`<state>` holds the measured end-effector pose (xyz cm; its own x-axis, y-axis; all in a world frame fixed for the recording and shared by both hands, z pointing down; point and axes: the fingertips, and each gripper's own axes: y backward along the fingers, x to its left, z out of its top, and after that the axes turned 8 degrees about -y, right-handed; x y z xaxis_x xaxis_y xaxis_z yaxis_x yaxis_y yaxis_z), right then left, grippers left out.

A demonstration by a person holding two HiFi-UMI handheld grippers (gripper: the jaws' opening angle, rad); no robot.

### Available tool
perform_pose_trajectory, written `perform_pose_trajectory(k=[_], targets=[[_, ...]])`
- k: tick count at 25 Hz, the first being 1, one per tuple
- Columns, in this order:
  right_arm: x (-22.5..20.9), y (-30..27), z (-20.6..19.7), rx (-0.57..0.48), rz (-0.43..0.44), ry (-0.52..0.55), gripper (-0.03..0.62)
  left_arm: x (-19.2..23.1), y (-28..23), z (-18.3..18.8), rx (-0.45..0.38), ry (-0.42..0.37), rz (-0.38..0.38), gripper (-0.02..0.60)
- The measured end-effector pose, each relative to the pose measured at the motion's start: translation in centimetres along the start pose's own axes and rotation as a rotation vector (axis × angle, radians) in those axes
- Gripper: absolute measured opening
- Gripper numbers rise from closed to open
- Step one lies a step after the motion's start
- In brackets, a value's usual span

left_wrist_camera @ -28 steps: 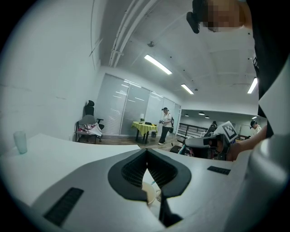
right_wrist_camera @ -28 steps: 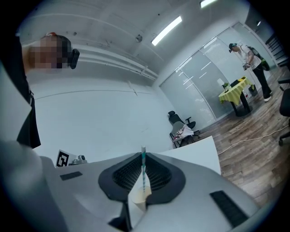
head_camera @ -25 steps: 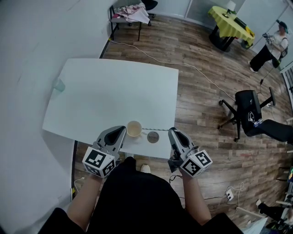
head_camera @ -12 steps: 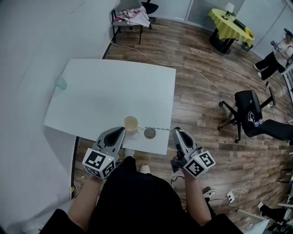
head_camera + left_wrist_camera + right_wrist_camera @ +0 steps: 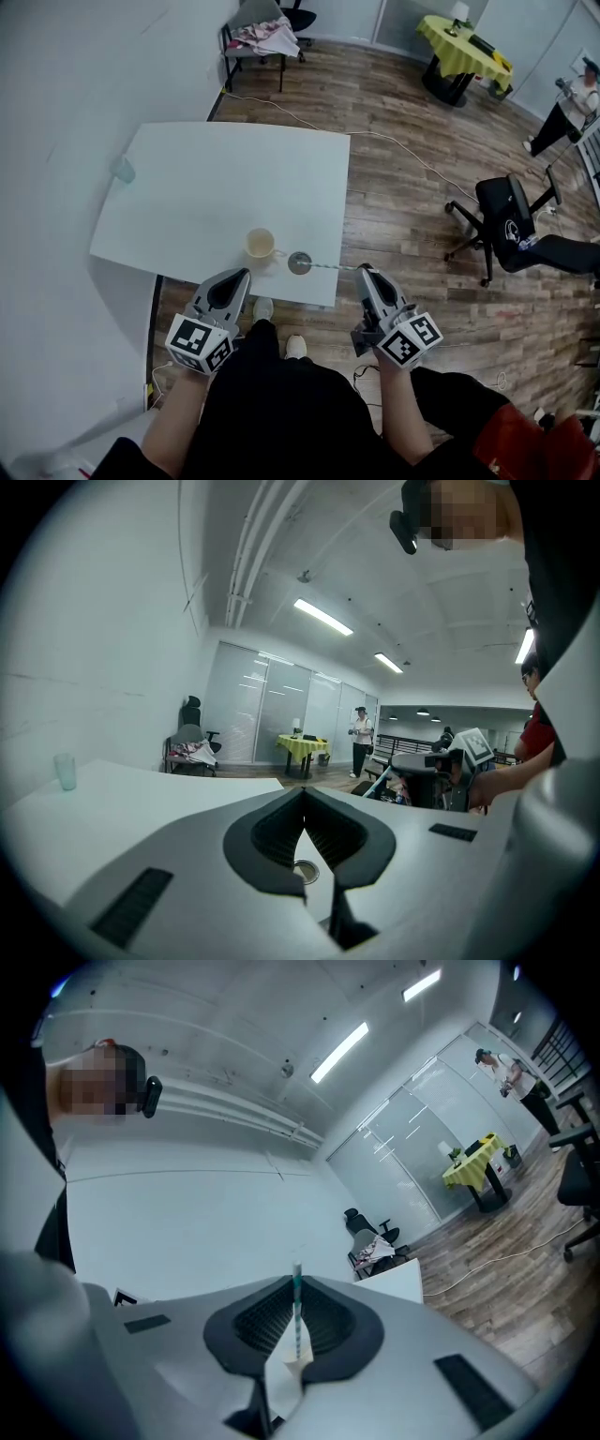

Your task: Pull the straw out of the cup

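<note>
1. The right gripper [image 5: 364, 273], right of lower centre, is pinching the straw [image 5: 333, 267] between its fingers.
2. The straw is stretching left to the lid [image 5: 299, 262] beside the cup [image 5: 260, 244] on the tabletop [image 5: 206, 178].
3. The left gripper [image 5: 241, 277] is pressing its fingers together, empty.

Black office chair [image 5: 506, 220] right of white table [image 5: 225, 187] (yellow-clothed table [image 5: 464, 42] beyond).
</note>
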<state>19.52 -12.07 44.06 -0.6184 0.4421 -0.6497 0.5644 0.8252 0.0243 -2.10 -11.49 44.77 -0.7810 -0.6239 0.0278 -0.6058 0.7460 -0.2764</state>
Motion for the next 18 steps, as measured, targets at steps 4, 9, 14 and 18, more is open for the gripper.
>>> perform_pose_trajectory(k=[4,9,14,18], targets=[[0.0,0.7,0.1,-0.008,-0.003,0.003,0.041,-0.4,0.2,0.0,-0.007,-0.001,-0.003,0.014],[0.8,1.3,0.5,-0.027,-0.005,0.006,0.041,-0.6,0.5,0.4,-0.021,-0.005,-0.012,0.014],[1.7,1.2,0.5,-0.041,-0.020,0.020,0.041,0.3,1.1,0.9,-0.037,-0.007,-0.027,0.014],[2.7,0.7,0.9,-0.066,-0.033,0.022,0.041,1.6,1.6,1.6,-0.048,-0.009,-0.043,0.014]])
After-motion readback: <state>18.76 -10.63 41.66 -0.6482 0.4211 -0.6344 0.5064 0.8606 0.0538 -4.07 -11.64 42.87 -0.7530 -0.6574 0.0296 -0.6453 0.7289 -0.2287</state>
